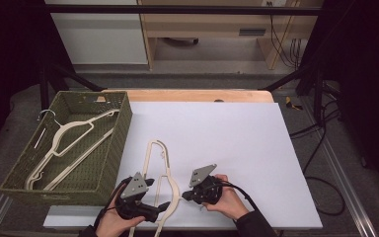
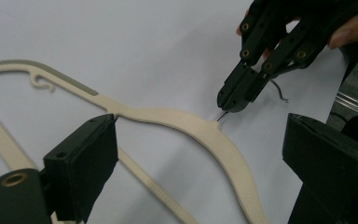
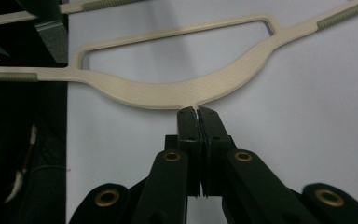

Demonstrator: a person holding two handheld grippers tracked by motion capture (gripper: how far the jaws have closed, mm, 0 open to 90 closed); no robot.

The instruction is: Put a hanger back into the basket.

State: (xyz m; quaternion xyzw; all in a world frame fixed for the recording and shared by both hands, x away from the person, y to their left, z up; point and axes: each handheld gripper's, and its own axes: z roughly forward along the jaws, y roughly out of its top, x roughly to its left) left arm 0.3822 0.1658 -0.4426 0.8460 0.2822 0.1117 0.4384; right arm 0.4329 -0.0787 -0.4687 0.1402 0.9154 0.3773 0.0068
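Cream plastic hanger (image 1: 160, 180) lies flat on the white desk (image 1: 237, 143), beside the basket (image 1: 113, 148). Right tongs (image 3: 197, 112) clenched on its thin wire hook. Left tongs (image 2: 200, 154) released, straddling one shoulder. Judged light, stiff, slippery; grip the broad shoulder.

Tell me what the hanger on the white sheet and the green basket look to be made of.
Hanger: probably moulded plastic, cream and matte, flat and uniform, with ribbed greyish grip strips on its shoulders; its thin hook, pinched by the right gripper, looks like metal wire. Basket: woven fibre or wicker-like cord, olive green, with a plaited texture; natural or synthetic cannot be told.
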